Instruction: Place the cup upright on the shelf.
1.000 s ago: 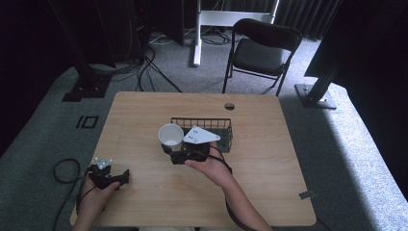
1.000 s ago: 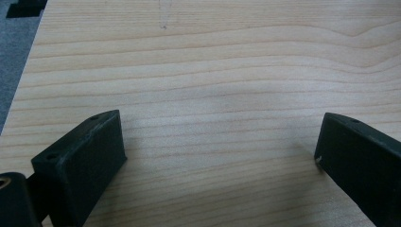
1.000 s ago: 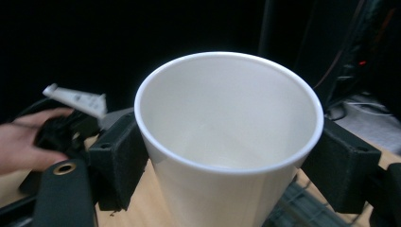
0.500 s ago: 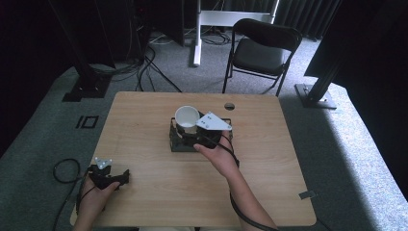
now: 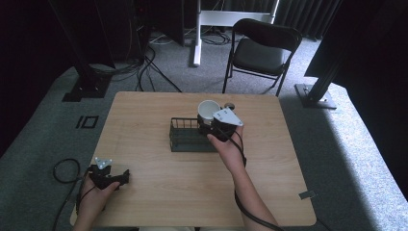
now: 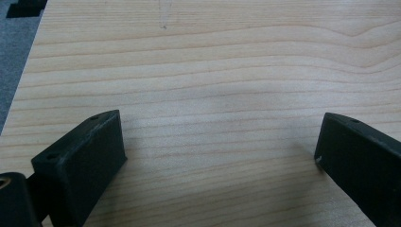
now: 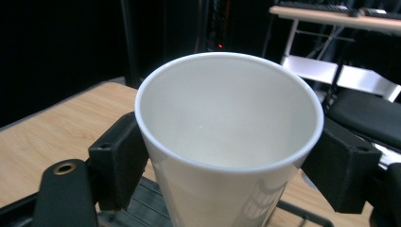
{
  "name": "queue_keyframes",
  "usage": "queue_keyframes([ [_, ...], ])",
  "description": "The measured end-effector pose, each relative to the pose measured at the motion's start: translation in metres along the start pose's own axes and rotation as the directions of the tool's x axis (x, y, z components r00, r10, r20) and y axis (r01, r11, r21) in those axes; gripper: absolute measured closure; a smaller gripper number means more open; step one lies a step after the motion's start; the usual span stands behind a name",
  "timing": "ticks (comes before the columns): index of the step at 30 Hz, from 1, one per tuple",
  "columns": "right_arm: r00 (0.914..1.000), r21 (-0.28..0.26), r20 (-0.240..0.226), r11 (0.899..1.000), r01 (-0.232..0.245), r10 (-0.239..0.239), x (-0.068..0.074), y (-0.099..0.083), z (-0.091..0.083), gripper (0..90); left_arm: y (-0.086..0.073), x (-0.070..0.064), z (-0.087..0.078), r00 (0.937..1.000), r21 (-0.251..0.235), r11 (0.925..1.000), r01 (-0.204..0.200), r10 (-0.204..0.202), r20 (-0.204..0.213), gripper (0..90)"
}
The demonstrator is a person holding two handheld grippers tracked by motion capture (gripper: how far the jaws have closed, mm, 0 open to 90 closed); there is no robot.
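Left tool point(image 5: 109, 176) low, jaws wide apart, right tool point(image 5: 211, 126) raised, jaws clamped.

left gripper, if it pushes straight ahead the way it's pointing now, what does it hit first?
Likely nothing soon: the left gripper has its jaws open over bare table, with wood ahead up to the frame's top. Depth beyond that is unclear.
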State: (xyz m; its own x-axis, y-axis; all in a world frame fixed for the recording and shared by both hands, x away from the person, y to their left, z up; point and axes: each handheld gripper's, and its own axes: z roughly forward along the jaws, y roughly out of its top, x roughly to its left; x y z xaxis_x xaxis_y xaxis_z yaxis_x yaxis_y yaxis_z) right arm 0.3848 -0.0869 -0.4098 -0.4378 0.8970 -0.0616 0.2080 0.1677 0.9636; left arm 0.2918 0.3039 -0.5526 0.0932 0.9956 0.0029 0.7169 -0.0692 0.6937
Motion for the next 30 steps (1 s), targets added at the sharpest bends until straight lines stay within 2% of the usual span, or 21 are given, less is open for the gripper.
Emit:
queue_keyframes([
  [2,0.9998,0.013,0.02,1.0,-0.004,0.004,-0.005,-0.005,0.002,20.6,0.0,0.0,0.0,1.0,0.0,1.0,0.001,-0.001,0.001,2.8],
  [7,0.9987,0.044,0.035,0.998,-0.039,0.037,-0.014,-0.017,0.008,20.6,0.0,0.0,0.0,1.0,0.0,1.0,0.001,-0.001,0.001,2.8],
  [9,0.9986,0.061,0.039,0.997,-0.037,0.035,-0.015,-0.022,0.011,20.6,0.0,0.0,0.0,1.0,0.0,1.0,0.002,-0.002,0.001,2.8],
  [17,0.9979,0.104,0.037,0.993,-0.056,0.052,-0.015,-0.043,0.022,20.6,0.0,0.0,0.0,1.0,0.0,1.0,0.002,-0.002,0.001,2.8],
  [22,0.9989,0.127,0.029,0.991,-0.041,0.038,-0.013,-0.048,0.027,20.6,0.0,0.0,0.0,1.0,0.001,1.0,0.001,-0.001,0.001,2.8],
  [30,0.9983,0.145,0.024,0.988,-0.055,0.052,-0.013,-0.057,0.033,20.6,0.0,0.0,0.0,1.0,0.0,1.0,0.001,-0.001,0.001,2.8],
])
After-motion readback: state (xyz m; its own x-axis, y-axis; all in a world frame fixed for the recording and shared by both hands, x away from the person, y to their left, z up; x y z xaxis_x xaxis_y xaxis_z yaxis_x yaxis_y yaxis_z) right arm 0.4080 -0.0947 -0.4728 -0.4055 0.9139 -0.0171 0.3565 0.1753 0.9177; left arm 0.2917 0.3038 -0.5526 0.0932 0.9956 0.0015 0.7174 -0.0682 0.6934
